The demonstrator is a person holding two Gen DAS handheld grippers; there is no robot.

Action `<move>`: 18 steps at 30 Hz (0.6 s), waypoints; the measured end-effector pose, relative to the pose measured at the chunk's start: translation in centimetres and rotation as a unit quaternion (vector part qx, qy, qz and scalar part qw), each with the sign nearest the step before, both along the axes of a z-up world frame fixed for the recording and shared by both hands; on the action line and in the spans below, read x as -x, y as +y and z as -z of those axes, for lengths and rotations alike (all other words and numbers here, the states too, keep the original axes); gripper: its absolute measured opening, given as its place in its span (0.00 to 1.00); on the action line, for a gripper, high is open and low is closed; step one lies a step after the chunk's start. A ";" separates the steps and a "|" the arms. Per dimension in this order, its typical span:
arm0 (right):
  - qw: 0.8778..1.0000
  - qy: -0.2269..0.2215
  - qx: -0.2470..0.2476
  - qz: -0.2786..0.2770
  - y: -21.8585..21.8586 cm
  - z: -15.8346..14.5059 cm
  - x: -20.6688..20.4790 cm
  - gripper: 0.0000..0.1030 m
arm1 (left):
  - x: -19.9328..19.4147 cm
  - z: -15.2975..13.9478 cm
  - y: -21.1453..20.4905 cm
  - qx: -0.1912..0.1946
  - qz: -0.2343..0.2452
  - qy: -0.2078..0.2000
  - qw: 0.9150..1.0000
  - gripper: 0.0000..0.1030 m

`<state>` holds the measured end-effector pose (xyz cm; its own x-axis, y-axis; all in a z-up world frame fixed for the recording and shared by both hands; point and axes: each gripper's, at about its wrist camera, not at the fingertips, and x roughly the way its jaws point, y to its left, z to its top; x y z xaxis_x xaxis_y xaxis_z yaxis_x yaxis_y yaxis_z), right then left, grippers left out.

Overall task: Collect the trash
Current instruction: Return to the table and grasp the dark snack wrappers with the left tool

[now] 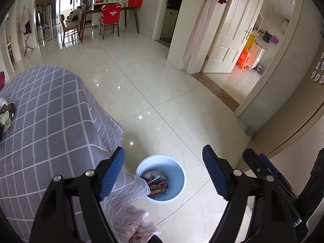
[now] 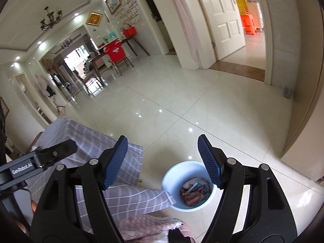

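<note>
A light blue waste bin (image 1: pixel 161 179) stands on the tiled floor beside the table corner, with wrappers and paper scraps (image 1: pixel 157 183) inside. In the right wrist view the same bin (image 2: pixel 188 186) holds the trash (image 2: pixel 194 191). My left gripper (image 1: pixel 163 172) hovers high over the bin, jaws wide apart and empty. My right gripper (image 2: pixel 162 160) is also above the bin, open with nothing between its blue pads. The right gripper's fingers (image 1: pixel 263 168) show at the right edge of the left wrist view. A crumpled dark and white piece (image 1: pixel 6 113) lies on the table at far left.
A table under a grey checked cloth (image 1: pixel 50 121) fills the left side; its hem hangs against the bin. Pink patterned fabric (image 1: pixel 131 220) sits low in front. A wall corner (image 1: pixel 249 129) and a doorway (image 1: pixel 232 75) lie to the right. Glossy floor (image 1: pixel 162 93) stretches ahead.
</note>
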<state>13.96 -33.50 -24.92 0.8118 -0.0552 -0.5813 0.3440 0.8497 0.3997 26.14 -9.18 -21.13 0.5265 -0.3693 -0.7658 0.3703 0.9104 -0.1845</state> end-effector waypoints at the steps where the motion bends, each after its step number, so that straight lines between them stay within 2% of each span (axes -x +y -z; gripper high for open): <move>1: 1.000 -0.004 0.001 -0.006 0.5 -0.5 0.0 0.69 | 0.2 -0.5 0.6 0.002 -0.002 -0.005 1.000 0.75; 5: 0.999 -0.019 0.008 -0.036 3.6 -2.5 -0.5 0.69 | 1.0 -2.1 3.7 0.010 -0.018 -0.023 1.000 0.77; 11: 0.994 -0.037 0.023 -0.098 10.2 -4.9 -1.8 0.69 | 1.2 -4.4 11.0 0.021 -0.067 -0.043 0.997 0.78; 18: 0.981 -0.031 0.038 -0.190 19.2 -6.1 -4.9 0.69 | 0.8 -4.4 21.3 0.016 -0.149 -0.044 0.988 0.80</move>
